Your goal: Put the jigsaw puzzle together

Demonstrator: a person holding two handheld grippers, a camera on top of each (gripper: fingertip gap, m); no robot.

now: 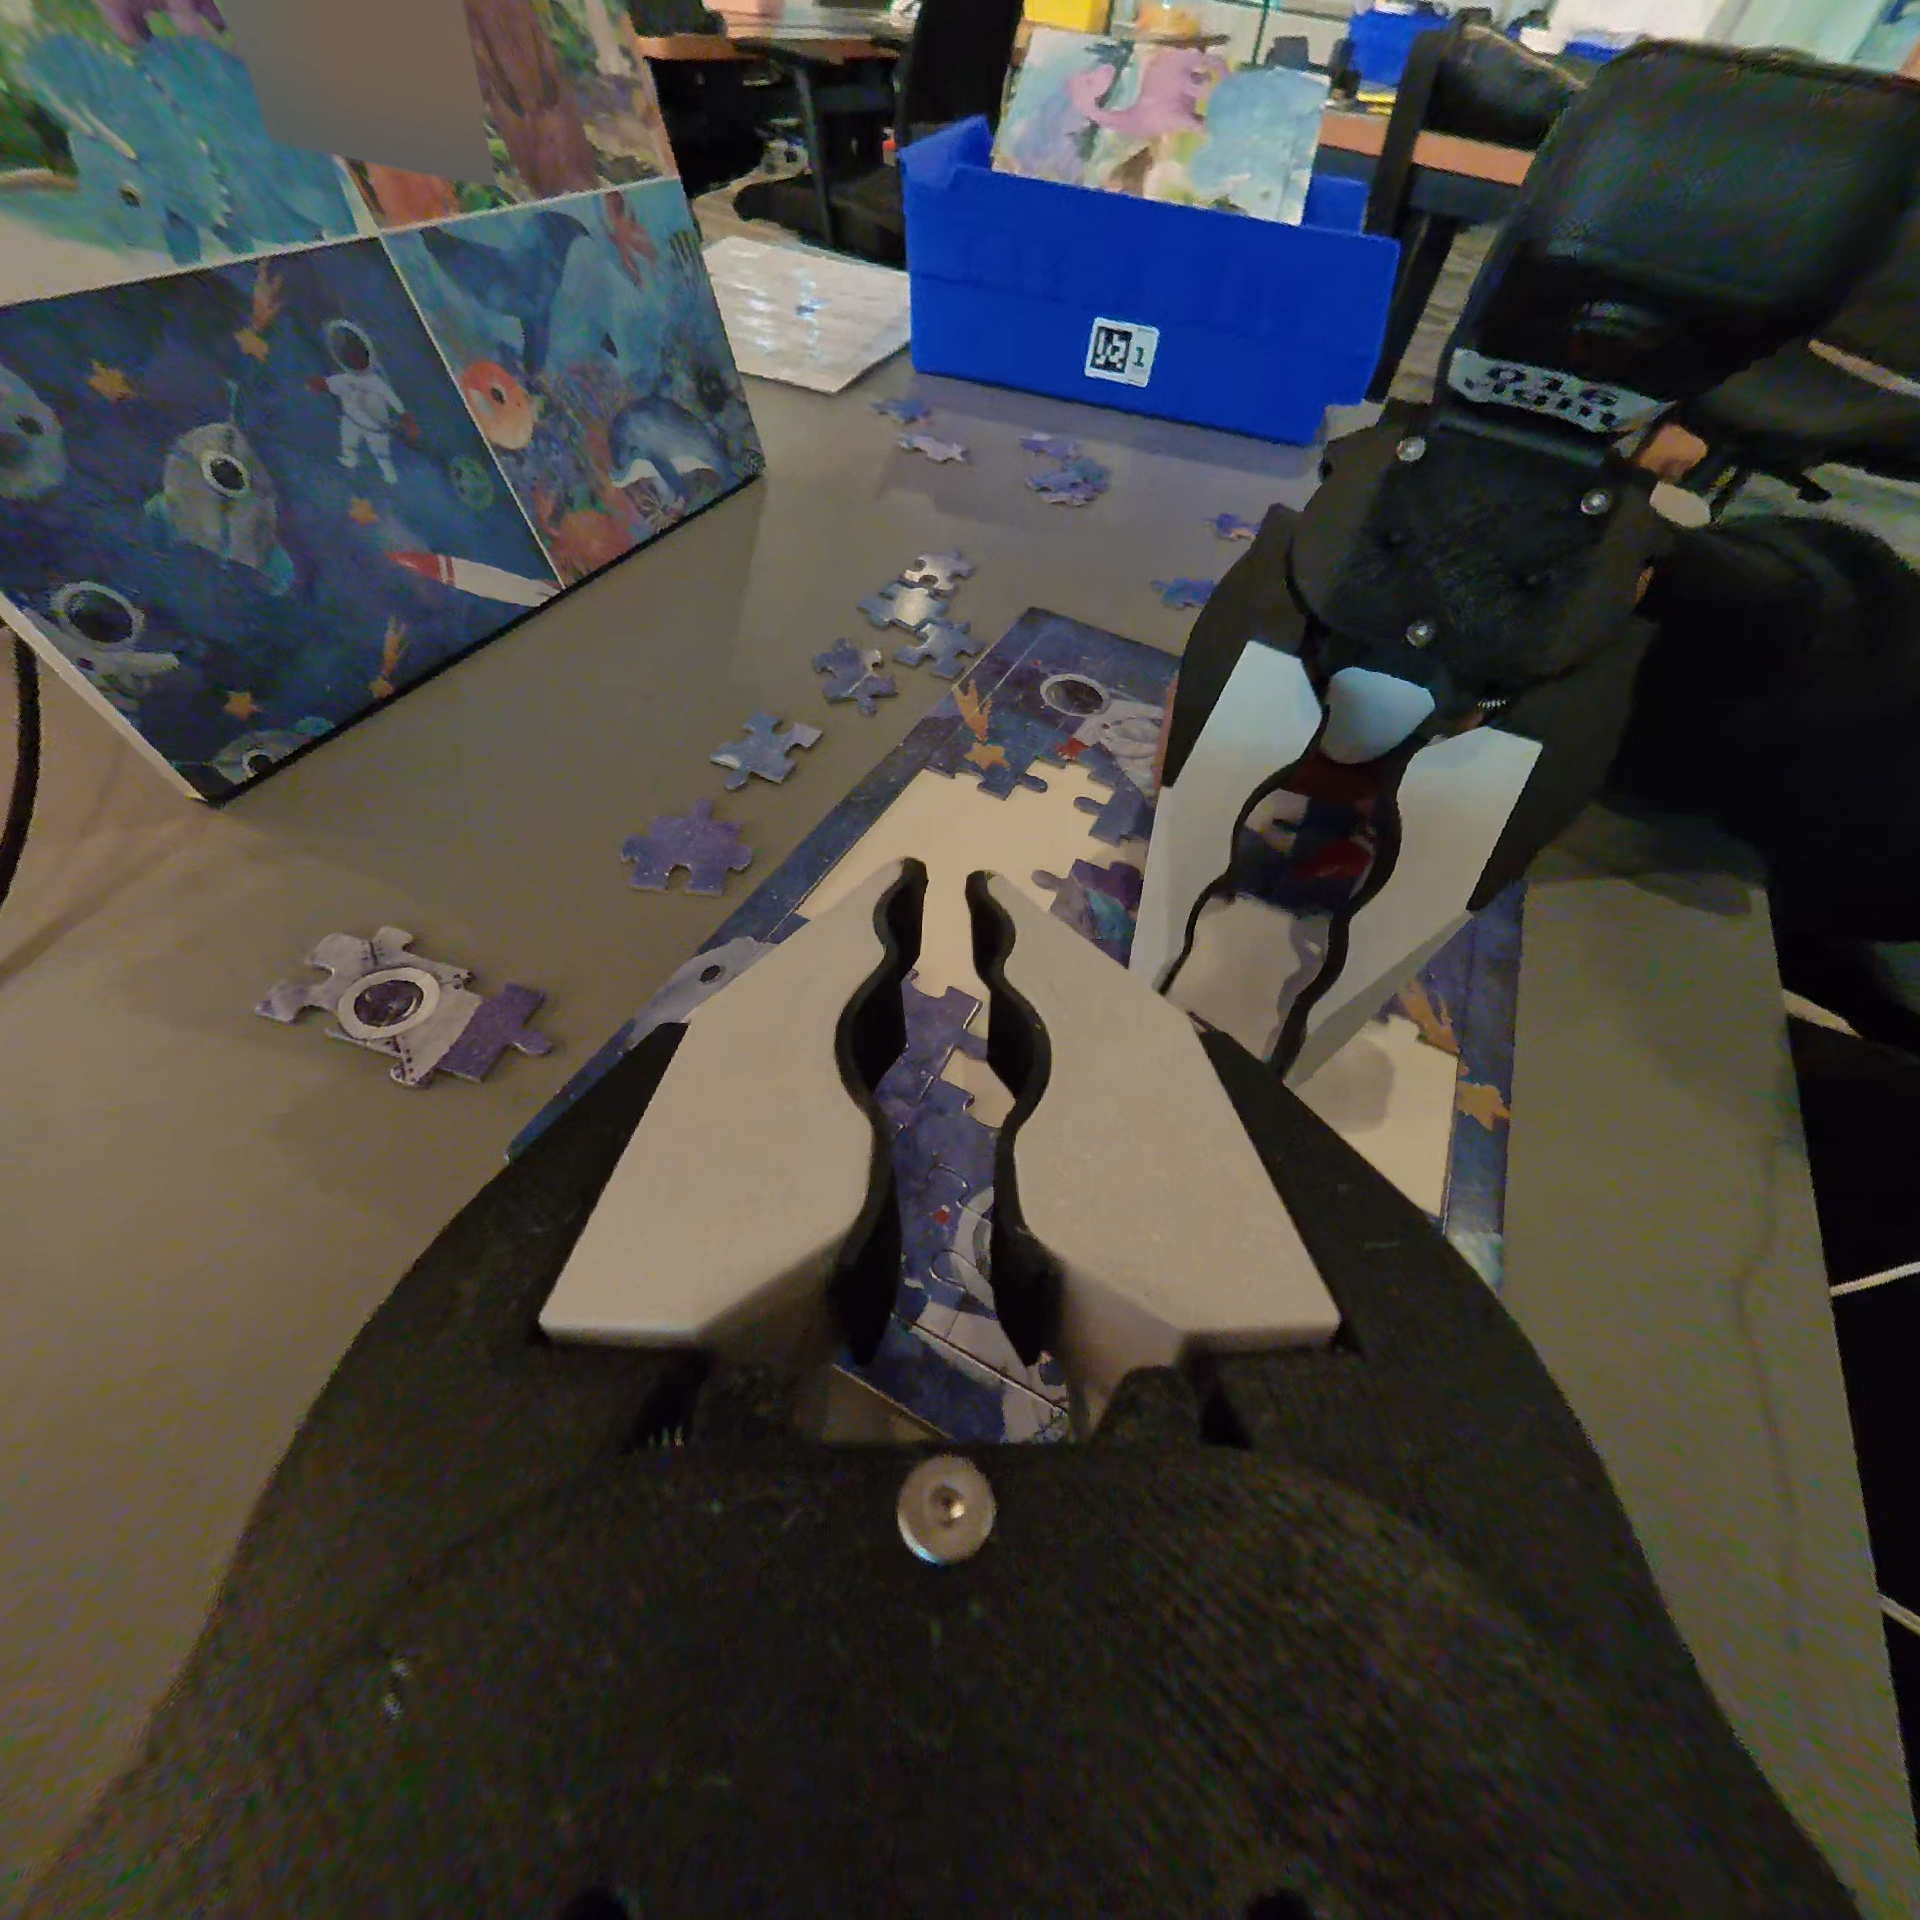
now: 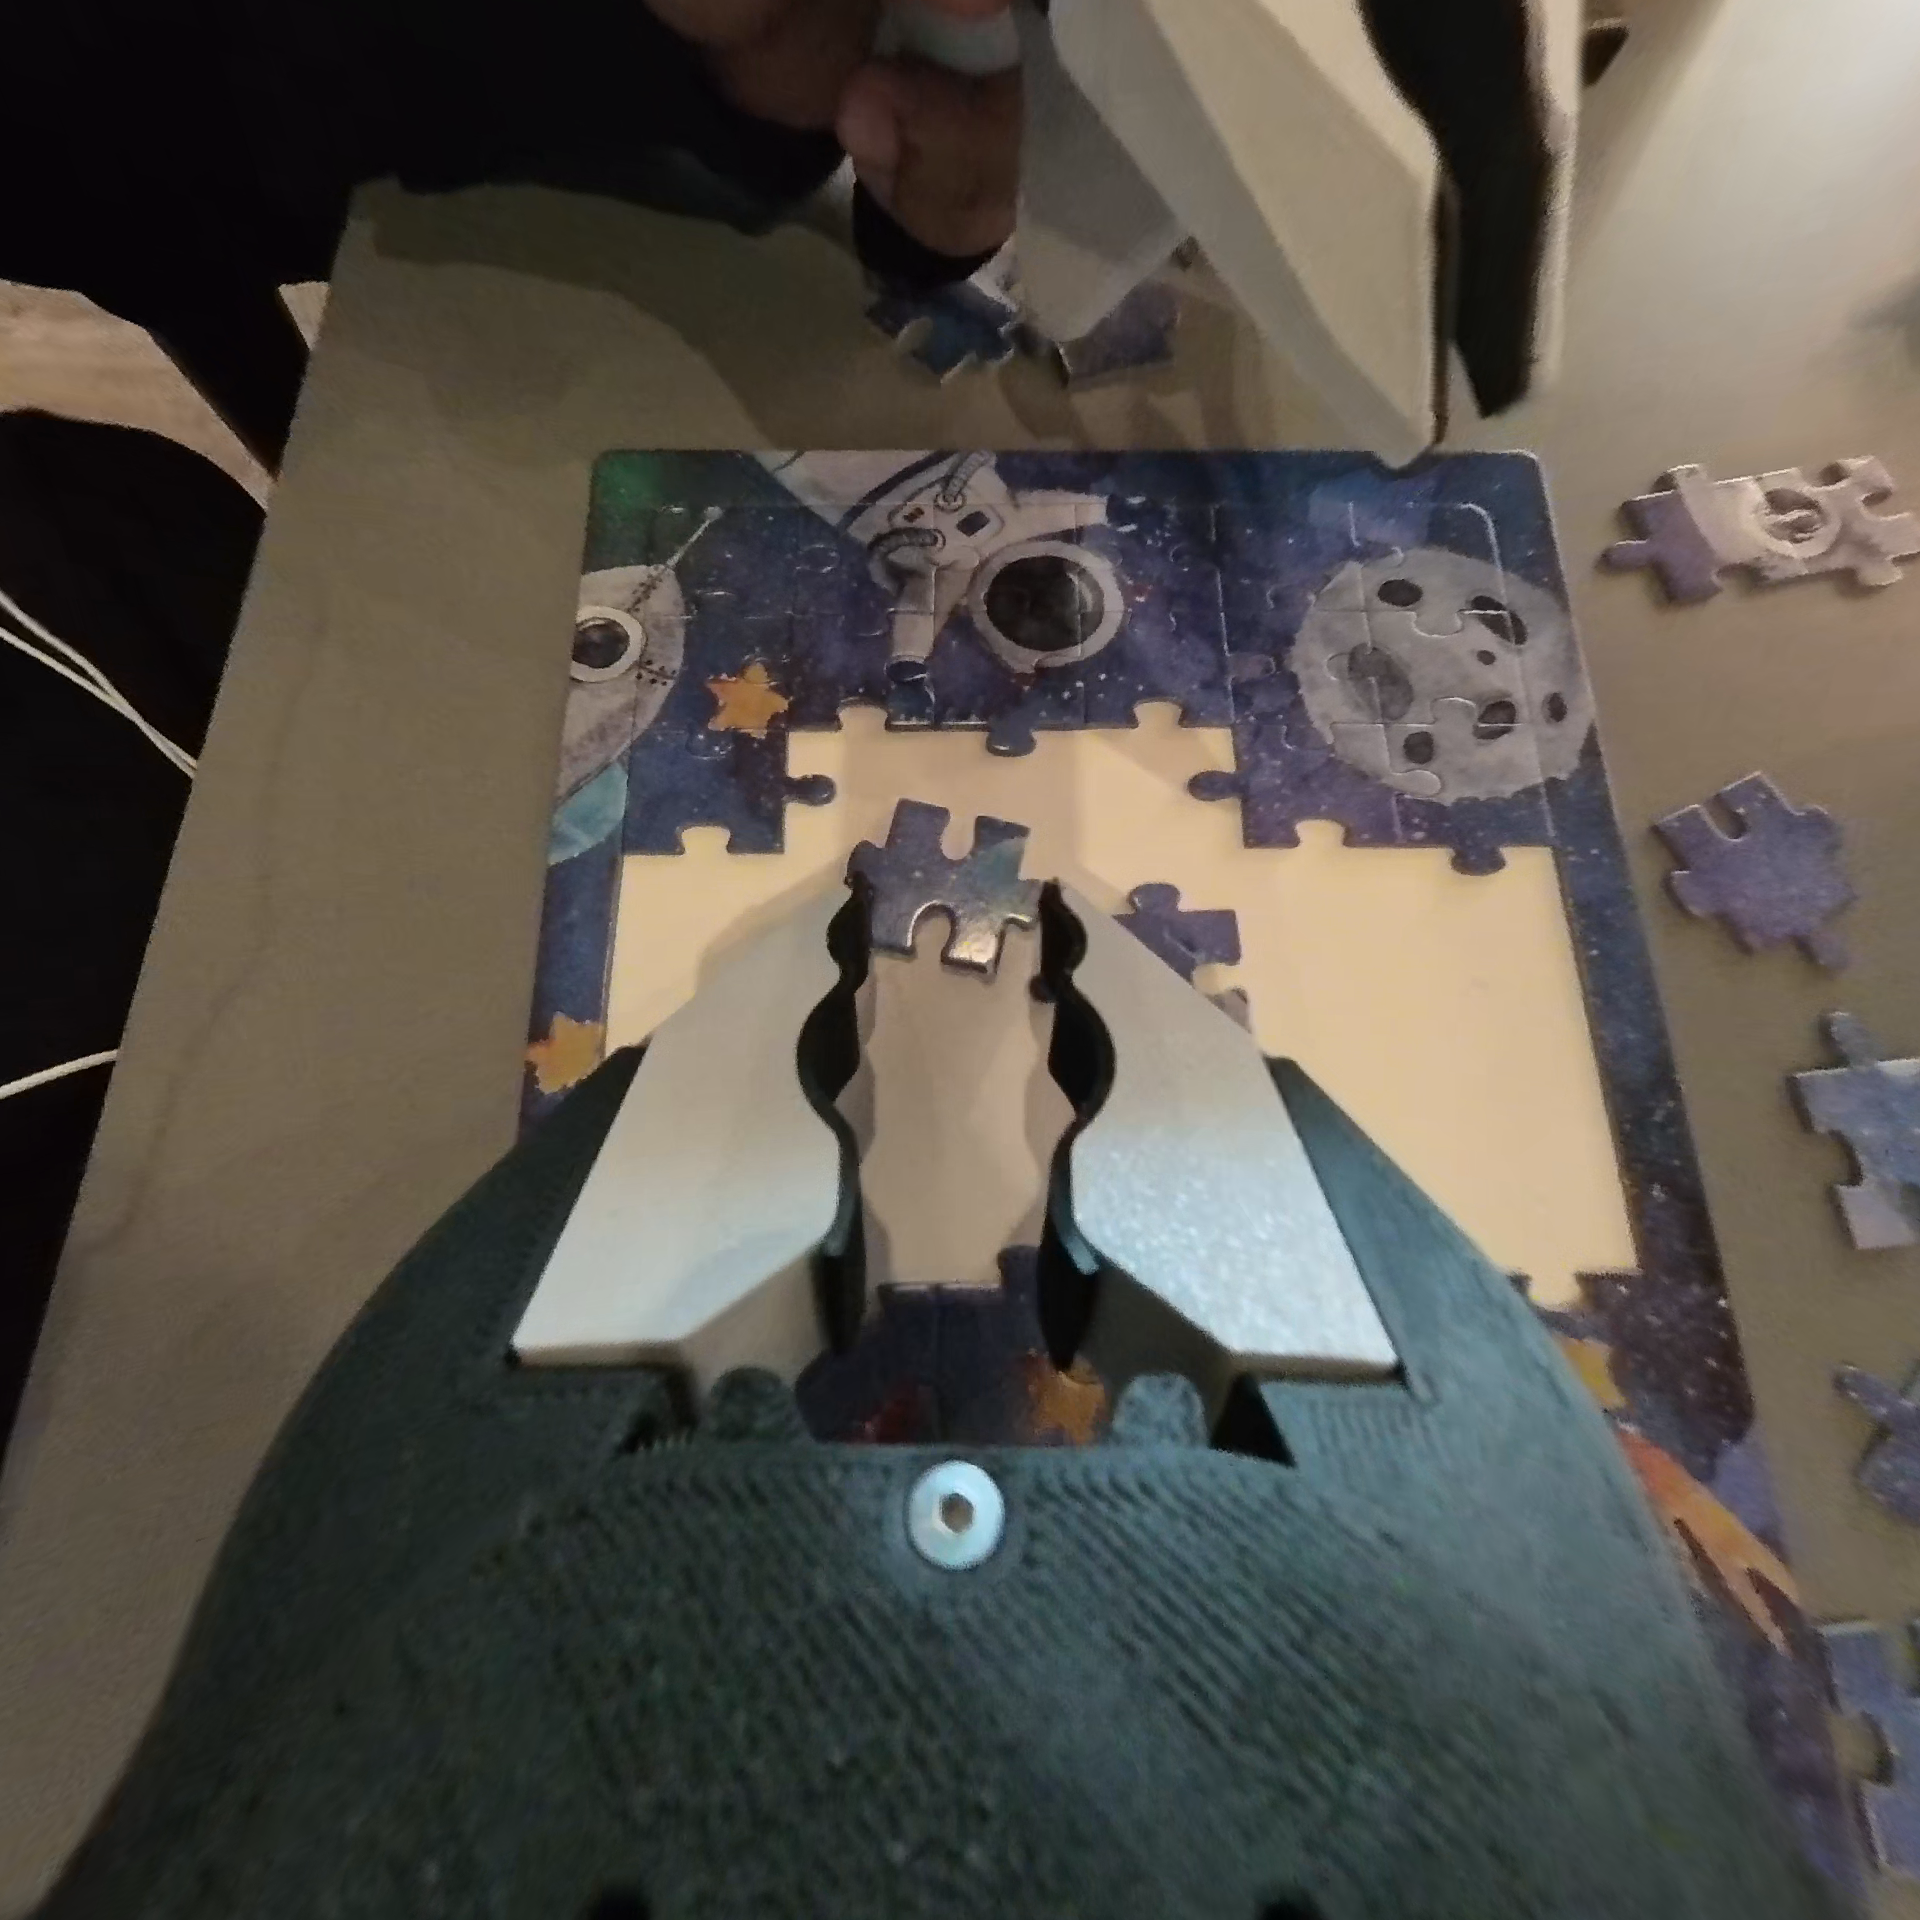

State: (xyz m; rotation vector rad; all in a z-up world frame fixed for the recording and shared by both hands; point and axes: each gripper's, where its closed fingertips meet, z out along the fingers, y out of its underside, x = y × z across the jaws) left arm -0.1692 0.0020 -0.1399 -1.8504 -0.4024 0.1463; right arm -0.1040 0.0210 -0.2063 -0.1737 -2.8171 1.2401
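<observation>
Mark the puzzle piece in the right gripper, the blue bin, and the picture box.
puzzle piece (image 2: pixel 951 878): right wrist view, on its blue middle, between the fingers.
blue bin (image 1: pixel 1143 301): left wrist view, on its front wall.
picture box (image 1: pixel 312 499): left wrist view, on its space-scene face.

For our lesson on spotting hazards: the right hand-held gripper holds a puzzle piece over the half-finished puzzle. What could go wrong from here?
1. The right hand-held gripper pinches the puzzle piece only by its near edge, so it might twist or slip out.
2. A loose piece lies in the bare gap of the puzzle; lowering there could knock it.
3. The left hand-held gripper hovers close by; the two might bump.
</observation>
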